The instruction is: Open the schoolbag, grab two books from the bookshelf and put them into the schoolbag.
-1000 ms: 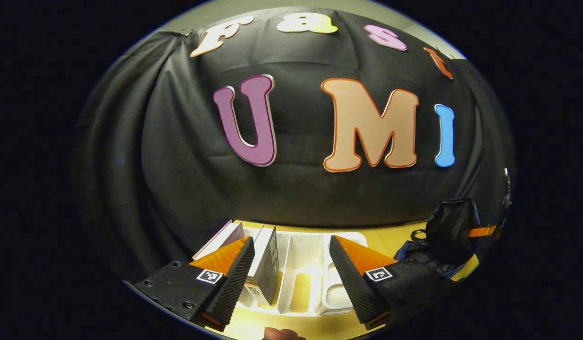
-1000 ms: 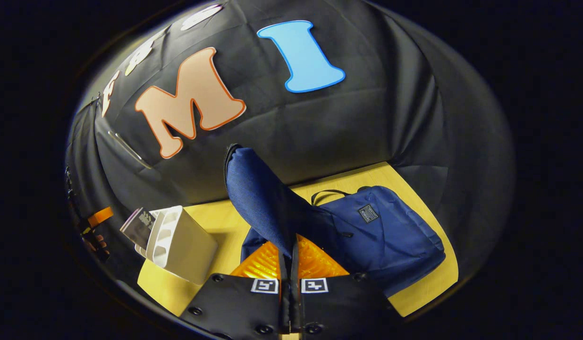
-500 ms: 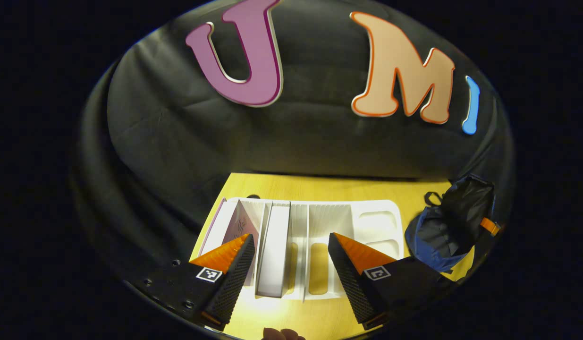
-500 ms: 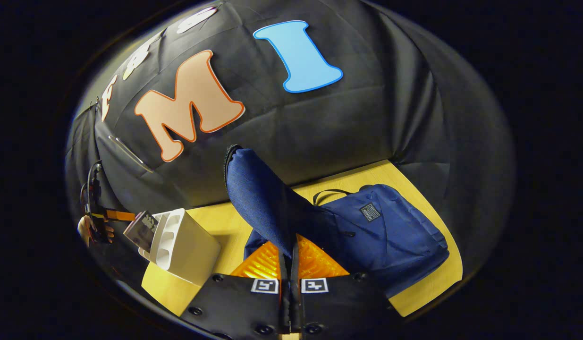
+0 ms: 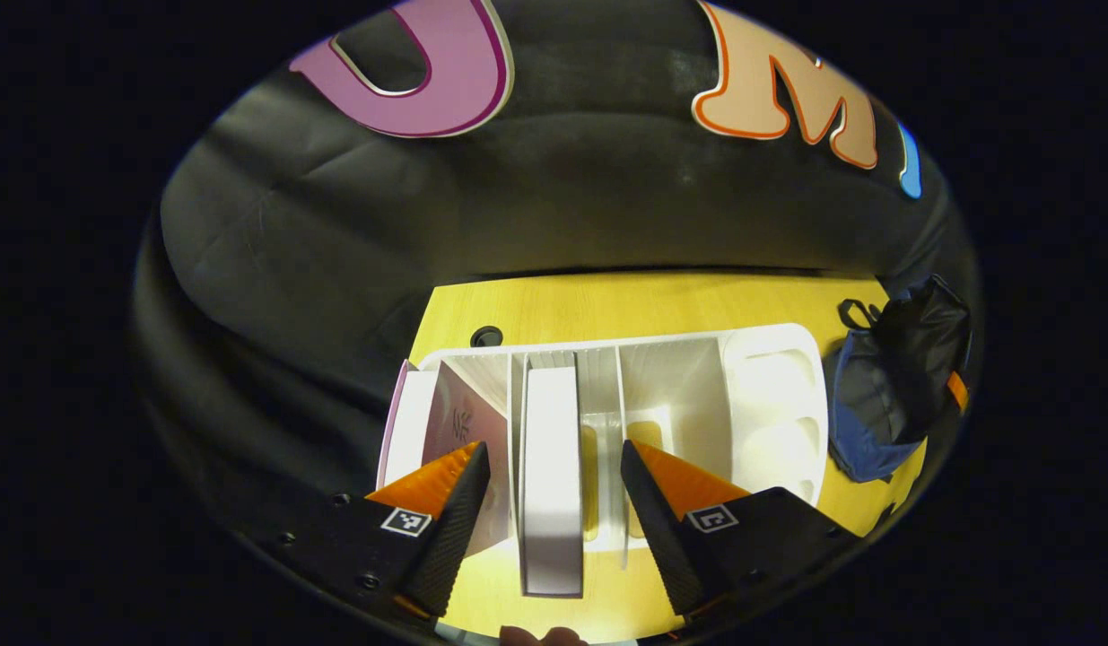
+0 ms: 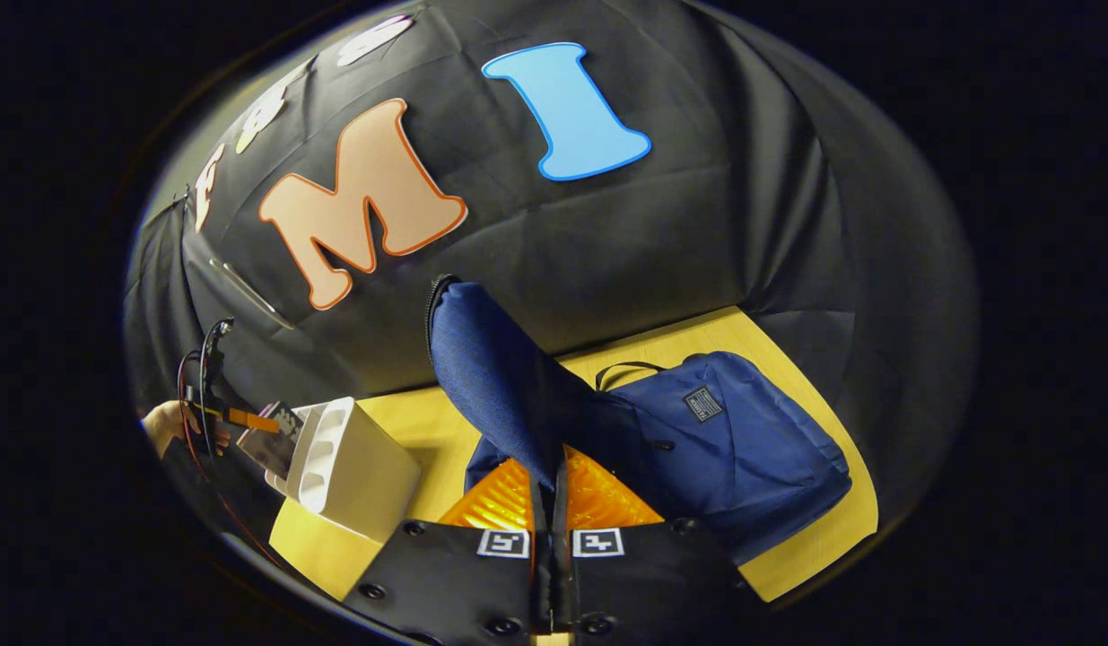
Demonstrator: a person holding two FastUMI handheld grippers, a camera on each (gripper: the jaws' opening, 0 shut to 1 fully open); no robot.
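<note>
Left gripper [image 5: 554, 480] is hovering spread wide around a thick white book [image 5: 552, 480] standing in the ribbed plastic bookshelf [image 5: 773, 386]; right gripper [image 6: 551, 489] is pinching the schoolbag [image 6: 724, 449] flap [image 6: 491, 377], woven fabric, on the table [image 5: 643, 305].

Blue schoolbag [image 6: 742, 449] open; books [image 5: 552, 484] shelved.

Bright overhead light is glaring off the white bookshelf [image 5: 607, 395] and the desk [image 5: 643, 305], while fisheye distortion is bending and dimming both views' edges.
</note>
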